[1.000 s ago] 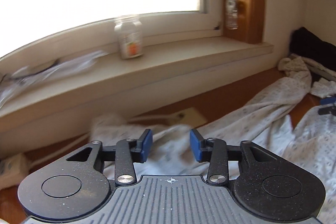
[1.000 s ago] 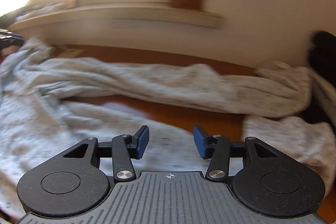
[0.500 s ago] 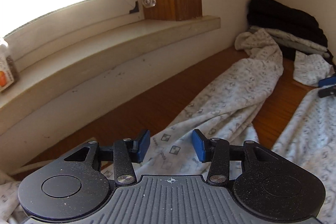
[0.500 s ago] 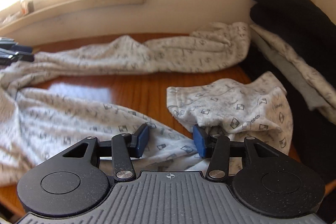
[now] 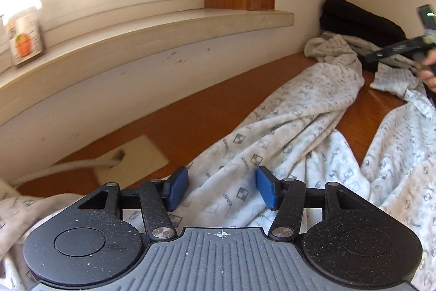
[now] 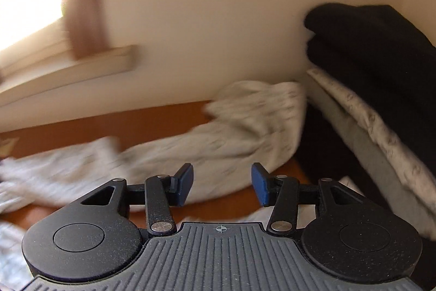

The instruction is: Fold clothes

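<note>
Left claw (image 5: 222, 188), jaws opening and empty, hangs over the trousers (image 5: 286, 138), whose leg runs off toward two o'clock; right claw (image 6: 221, 184), half-open and empty, sits nearer that far end.

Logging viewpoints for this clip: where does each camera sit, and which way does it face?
Left wrist: sits on the left gripper, looking forward and down over the patterned garment toward the windowsill; its own opening jaws show with nothing clamped, and the right gripper at the far right.
Right wrist: sits on the right gripper, facing the wall corner and the black stack; its open, empty jaws show; blurred.
Shared: garment, black stack, windowsill, wooden table.
</note>
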